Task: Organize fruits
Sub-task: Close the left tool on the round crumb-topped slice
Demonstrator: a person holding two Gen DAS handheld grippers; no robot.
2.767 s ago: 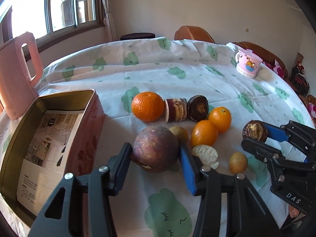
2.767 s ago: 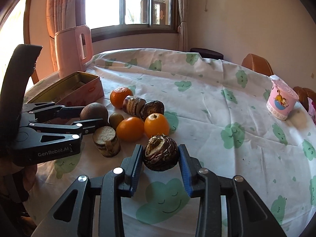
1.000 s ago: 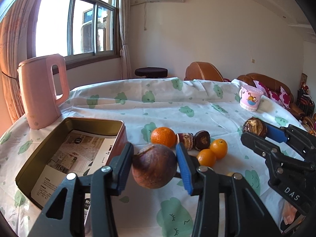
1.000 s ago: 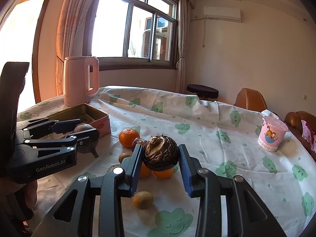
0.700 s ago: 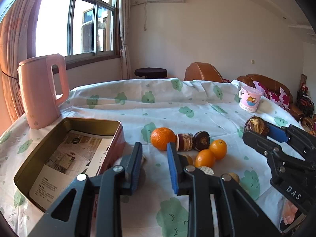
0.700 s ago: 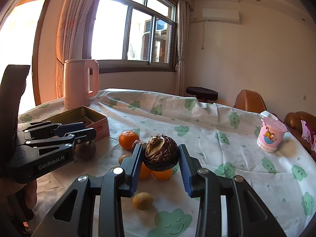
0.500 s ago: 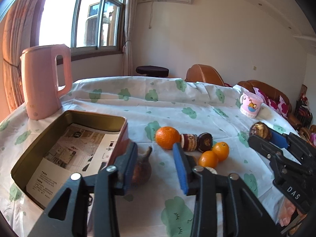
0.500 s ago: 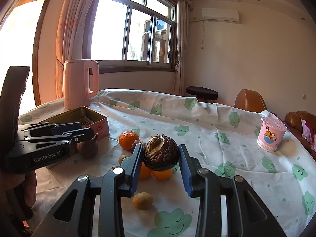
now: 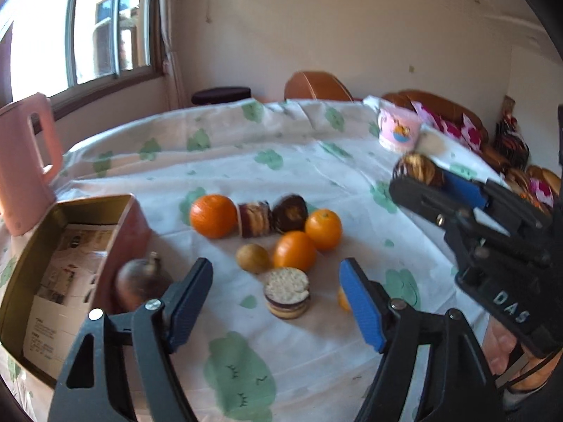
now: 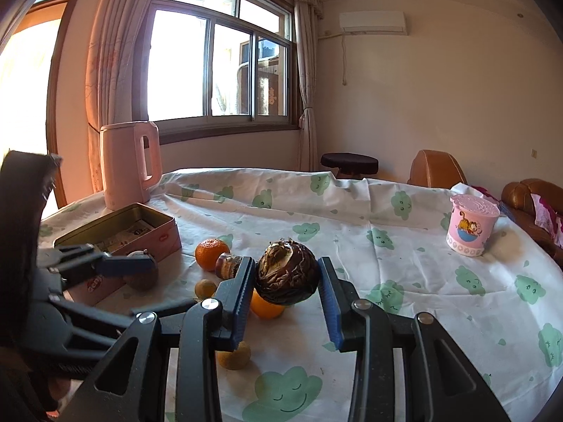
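Currently the left gripper [image 9: 276, 297], jaws opening and empty, points past the round brown-purple fruit [image 9: 139, 281] lying beside the pink open tin box [image 9: 88, 207], off its left finger, while the right gripper [image 10: 286, 304], marked "DAS", clamps a wrinkled dark fruit [image 10: 286, 277] above the table.
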